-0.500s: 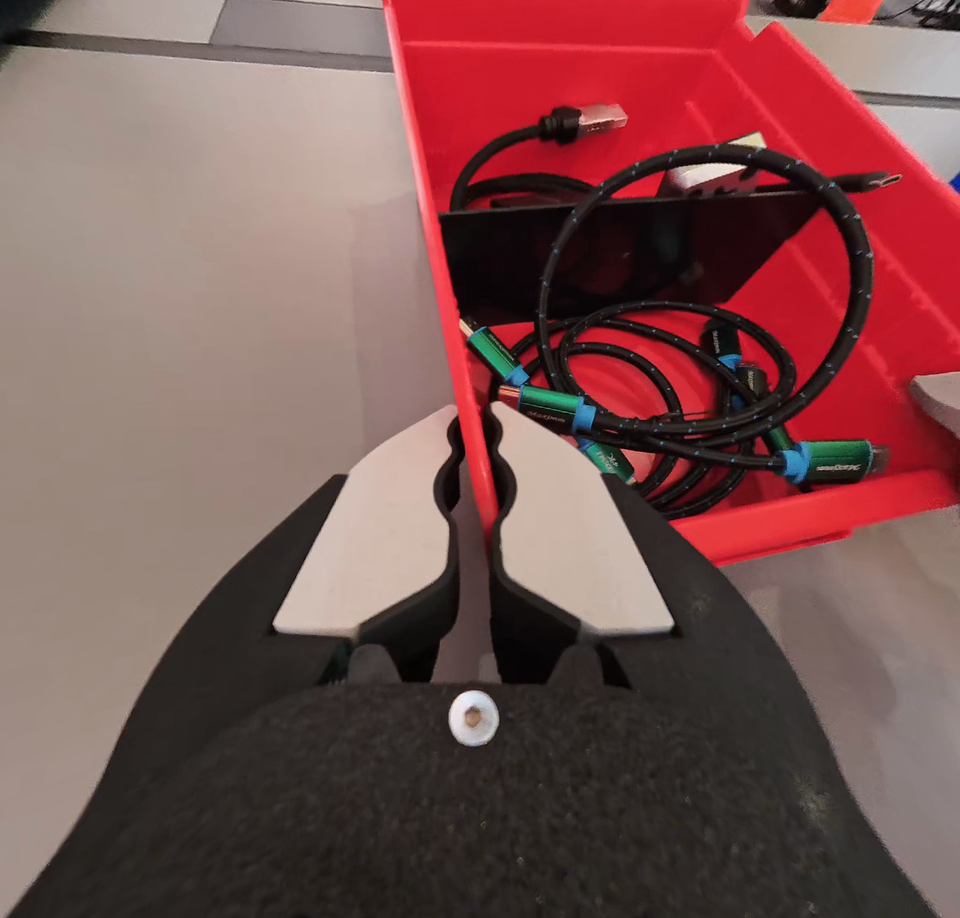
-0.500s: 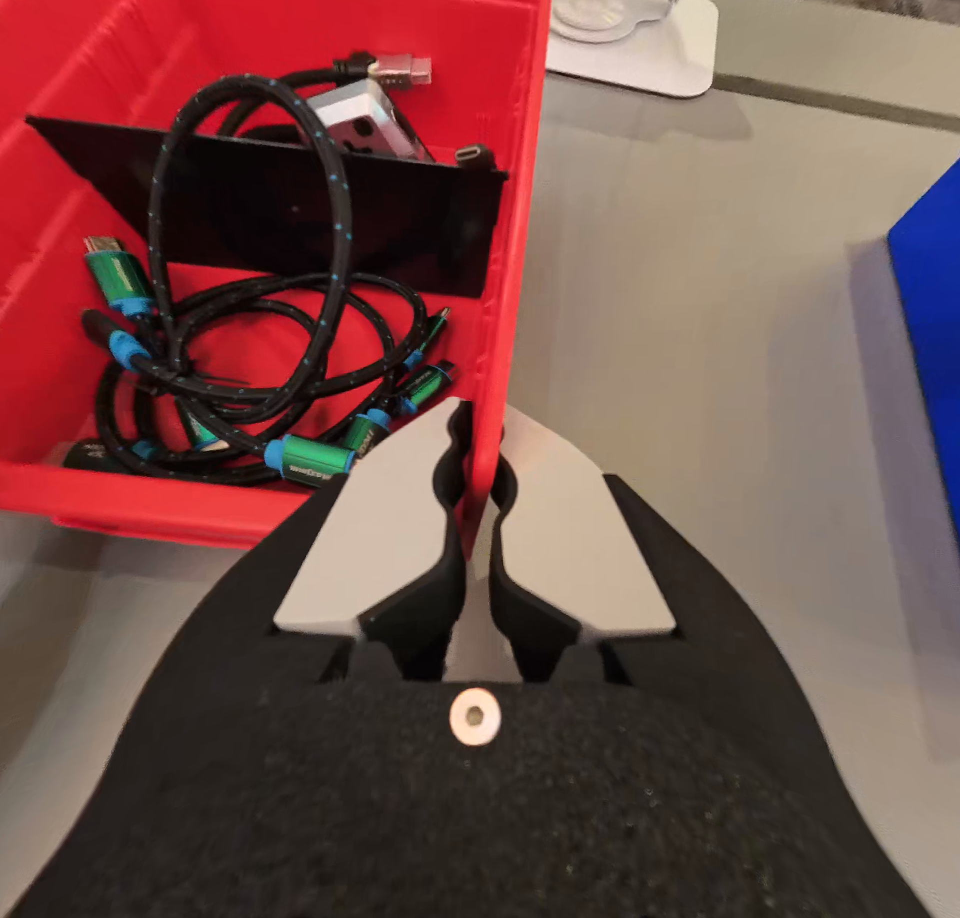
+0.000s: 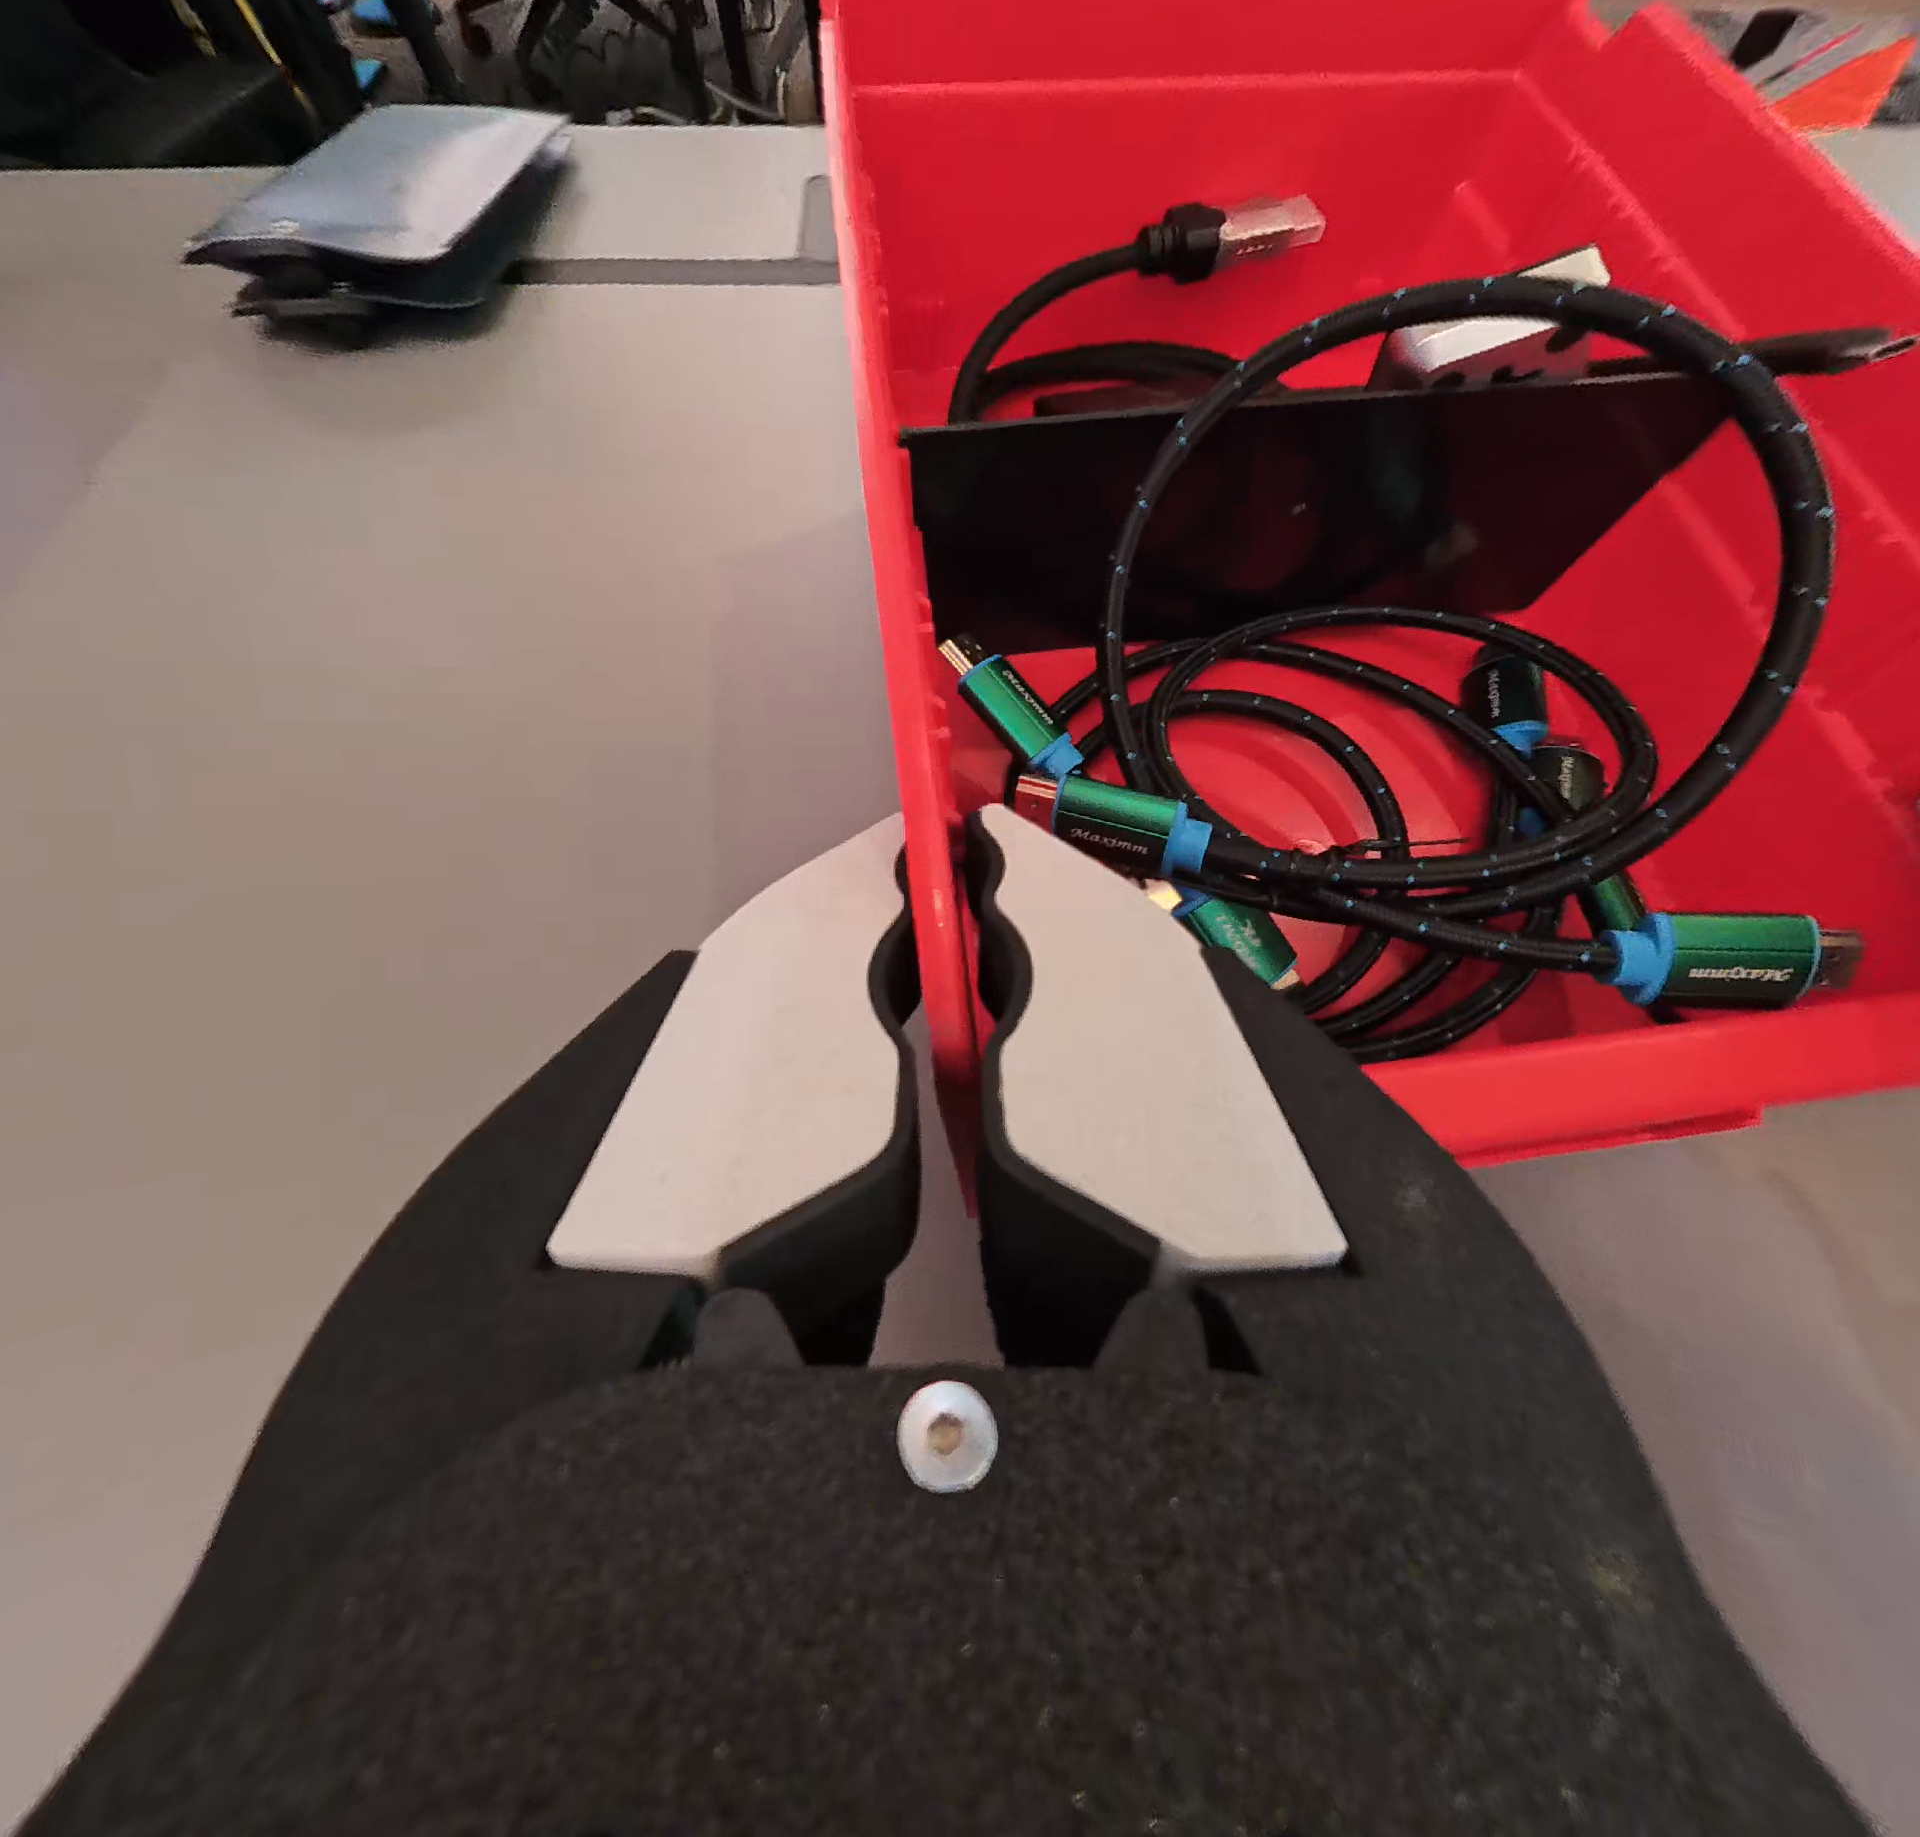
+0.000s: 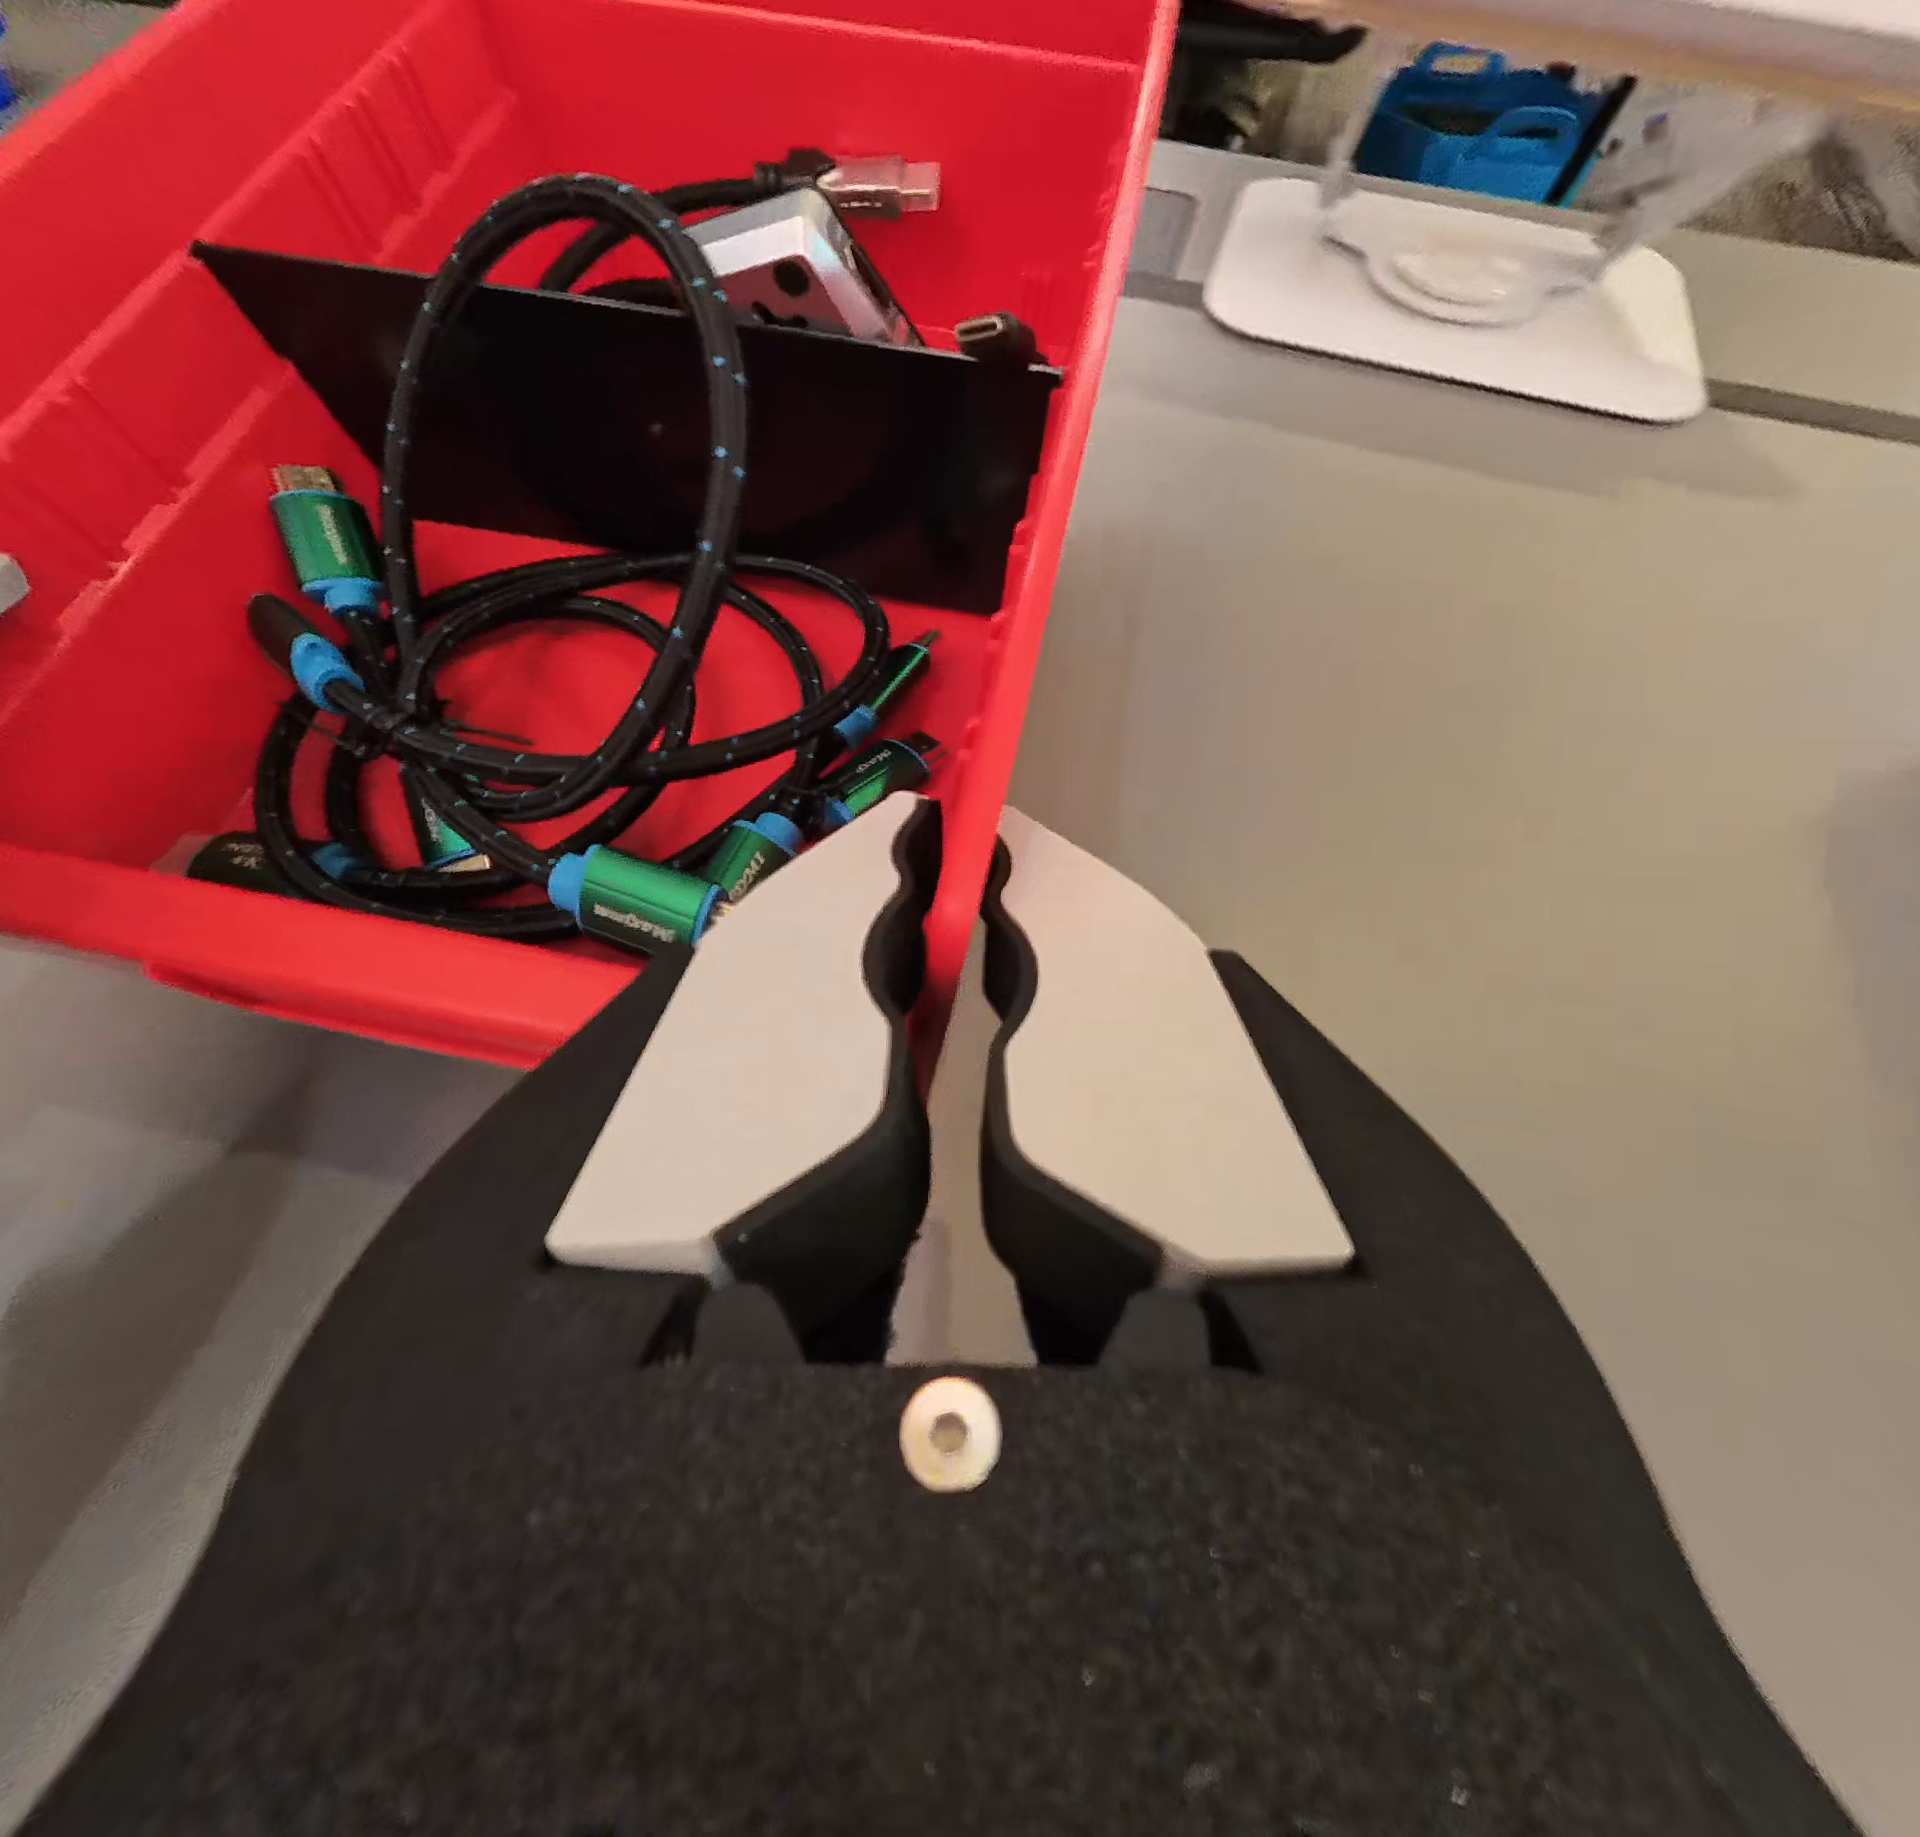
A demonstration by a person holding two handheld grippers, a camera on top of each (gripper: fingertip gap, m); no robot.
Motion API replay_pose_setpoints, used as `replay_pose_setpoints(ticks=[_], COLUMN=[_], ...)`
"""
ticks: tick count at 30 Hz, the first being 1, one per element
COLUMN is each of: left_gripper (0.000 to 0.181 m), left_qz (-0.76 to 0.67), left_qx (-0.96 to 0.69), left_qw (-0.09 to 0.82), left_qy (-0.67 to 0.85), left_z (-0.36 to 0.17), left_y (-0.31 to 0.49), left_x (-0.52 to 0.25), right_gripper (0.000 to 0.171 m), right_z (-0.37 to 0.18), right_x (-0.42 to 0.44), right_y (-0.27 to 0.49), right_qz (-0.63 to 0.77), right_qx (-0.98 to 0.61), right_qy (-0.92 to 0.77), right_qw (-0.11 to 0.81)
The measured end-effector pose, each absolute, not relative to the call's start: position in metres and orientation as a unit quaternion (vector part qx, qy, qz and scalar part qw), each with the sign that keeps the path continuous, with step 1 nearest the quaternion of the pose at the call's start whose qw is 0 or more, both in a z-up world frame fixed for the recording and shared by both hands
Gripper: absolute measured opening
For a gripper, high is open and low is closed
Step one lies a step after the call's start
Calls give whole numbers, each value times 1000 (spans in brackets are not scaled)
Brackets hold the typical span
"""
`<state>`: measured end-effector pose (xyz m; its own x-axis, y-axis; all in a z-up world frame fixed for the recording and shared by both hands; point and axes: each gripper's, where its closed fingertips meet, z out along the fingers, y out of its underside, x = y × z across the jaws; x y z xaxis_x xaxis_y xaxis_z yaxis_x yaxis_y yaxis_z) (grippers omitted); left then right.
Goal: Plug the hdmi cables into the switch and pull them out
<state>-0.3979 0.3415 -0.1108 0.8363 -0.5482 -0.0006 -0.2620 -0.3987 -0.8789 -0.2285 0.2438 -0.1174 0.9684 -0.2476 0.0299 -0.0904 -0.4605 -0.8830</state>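
A red bin (image 3: 1195,21) stands on the grey table. Its near compartment holds several braided black HDMI cables with green plugs (image 3: 1117,821), which also show in the right wrist view (image 4: 634,899). A black divider (image 3: 1299,499) crosses the bin. Behind it lie the silver switch (image 3: 1455,348), also seen in the right wrist view (image 4: 800,270), and a black cable with a silver plug (image 3: 1247,229). My left gripper (image 3: 940,837) is shut on the bin's left wall. My right gripper (image 4: 961,821) is shut on the bin's right wall (image 4: 997,644).
A grey pouch (image 3: 384,208) lies on the table at the back left. A white stand base with a clear holder (image 4: 1455,333) sits at the back right, with a blue object (image 4: 1475,135) behind it. Chair legs and dark gear stand beyond the table's far edge.
Both grippers stay shut on the bin walls, and the bin keeps its place between them. The background has slid down in both views, bringing the pouch into sight and the stand base closer.
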Motion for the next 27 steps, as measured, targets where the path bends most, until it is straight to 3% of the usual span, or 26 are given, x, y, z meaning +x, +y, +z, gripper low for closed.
replay_pose_setpoints(ticks=[6, 17, 23, 27], left_gripper=[6, 11, 34, 50], left_qz=[-120, -132, -168, -165], left_qx=[-842, -856, -815, -753], left_qw=[458, 471, 540, 625], left_qy=[259, 167, 128, 124], left_z=[-136, -134, -92, -45], left_y=[382, 407, 403, 390], left_x=[-462, -507, -519, -520], right_gripper=[9, 21, 22, 23], right_z=[-144, -144, -123, -110], right_x=[-301, -354, -365, -329], right_y=[277, 290, 254, 215], right_qz=[-66, -87, -35, -33], right_qx=[-875, -870, -843, -836], right_qy=[64, -35, -129, -167], right_qw=[475, 484, 521, 522])
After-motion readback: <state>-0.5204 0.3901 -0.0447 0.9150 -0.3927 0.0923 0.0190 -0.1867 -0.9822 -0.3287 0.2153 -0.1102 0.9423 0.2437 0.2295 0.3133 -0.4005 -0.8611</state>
